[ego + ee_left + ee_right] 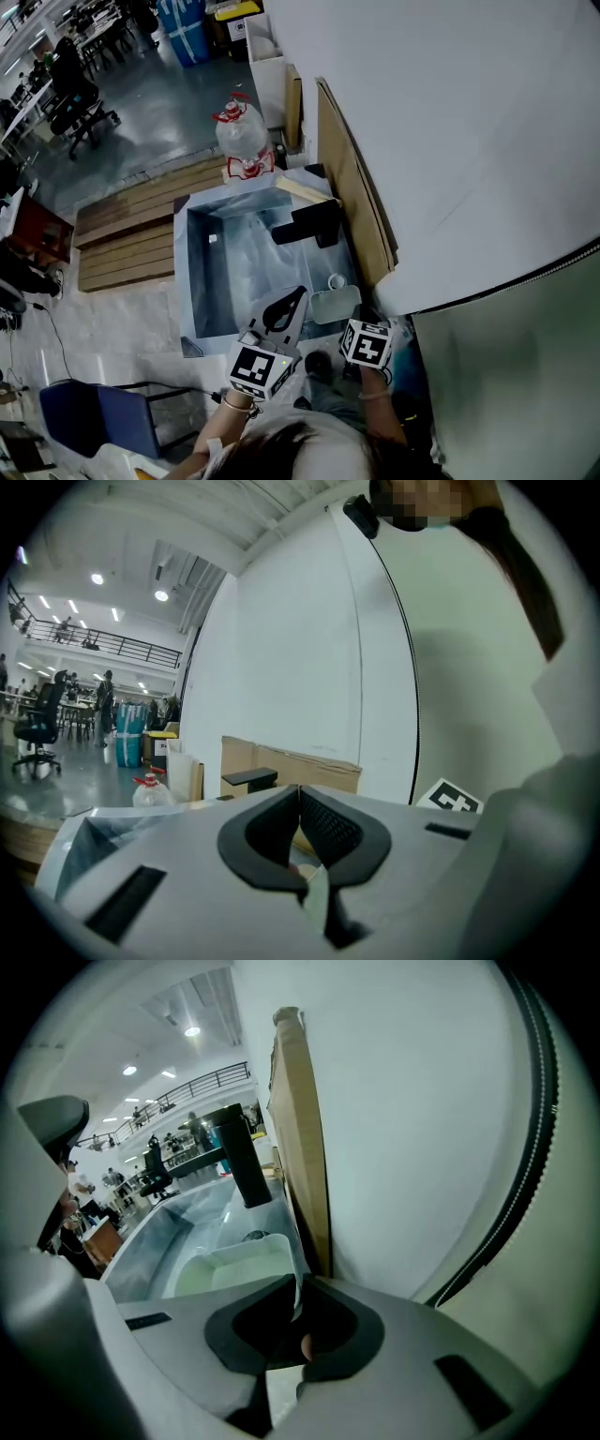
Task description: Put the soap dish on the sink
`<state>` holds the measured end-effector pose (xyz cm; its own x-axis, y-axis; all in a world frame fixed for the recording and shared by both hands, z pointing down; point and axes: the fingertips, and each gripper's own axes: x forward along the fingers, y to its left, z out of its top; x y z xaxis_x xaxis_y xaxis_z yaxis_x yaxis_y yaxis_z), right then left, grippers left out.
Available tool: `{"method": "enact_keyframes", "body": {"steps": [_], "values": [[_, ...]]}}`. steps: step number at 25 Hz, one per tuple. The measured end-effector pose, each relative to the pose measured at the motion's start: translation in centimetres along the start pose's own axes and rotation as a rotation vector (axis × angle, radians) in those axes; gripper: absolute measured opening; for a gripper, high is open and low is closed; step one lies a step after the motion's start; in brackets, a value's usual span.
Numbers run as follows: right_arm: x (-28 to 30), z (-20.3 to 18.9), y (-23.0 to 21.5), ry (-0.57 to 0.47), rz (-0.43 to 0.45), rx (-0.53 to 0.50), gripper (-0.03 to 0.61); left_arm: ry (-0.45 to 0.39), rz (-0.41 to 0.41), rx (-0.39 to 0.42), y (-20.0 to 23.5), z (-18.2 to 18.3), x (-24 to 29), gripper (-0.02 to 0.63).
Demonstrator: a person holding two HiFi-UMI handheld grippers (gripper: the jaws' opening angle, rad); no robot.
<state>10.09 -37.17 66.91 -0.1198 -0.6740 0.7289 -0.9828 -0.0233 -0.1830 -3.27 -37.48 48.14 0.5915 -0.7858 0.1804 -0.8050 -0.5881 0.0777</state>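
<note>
While right gripper (pixel 298 1288) jaws pinch soap dish (pixel 234 1265) (at sink (pixel 199 281)); left gripper (pixel 300 794) jaws together.

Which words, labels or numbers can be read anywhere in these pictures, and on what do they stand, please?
None can be read.
Left marker cube and right marker cube: black-and-white square patterns only, no letters.
Water jug: any print too small to read.
</note>
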Motion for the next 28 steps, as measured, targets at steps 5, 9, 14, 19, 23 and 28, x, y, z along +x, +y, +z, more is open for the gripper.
{"method": "enact_keyframes", "body": {"steps": [5,9,14,19,23,28], "values": [[0.3,0.1,0.0,0.0,-0.013,0.0,0.04,-0.014,-0.01,0.016,0.4,-0.4,0.5,0.009],[0.4,0.2,0.0,0.0,-0.024,0.005,0.041,-0.002,-0.002,-0.002,0.6,-0.6,0.6,0.009],[0.4,0.3,0.1,0.0,-0.022,0.027,0.041,-0.001,-0.006,0.005,0.6,-0.7,0.5,0.009],[-0.1,0.6,0.4,-0.019,-0.014,0.031,0.041,-0.02,0.009,0.0,0.9,-0.3,-0.1,0.009],[-0.7,0.8,0.4,-0.039,-0.012,0.032,0.041,-0.014,0.017,0.002,0.8,-0.4,-0.8,0.009],[-1.7,1.0,0.7,-0.063,-0.006,0.029,0.041,-0.037,0.032,0.006,0.9,0.3,-1.7,0.009]]}}
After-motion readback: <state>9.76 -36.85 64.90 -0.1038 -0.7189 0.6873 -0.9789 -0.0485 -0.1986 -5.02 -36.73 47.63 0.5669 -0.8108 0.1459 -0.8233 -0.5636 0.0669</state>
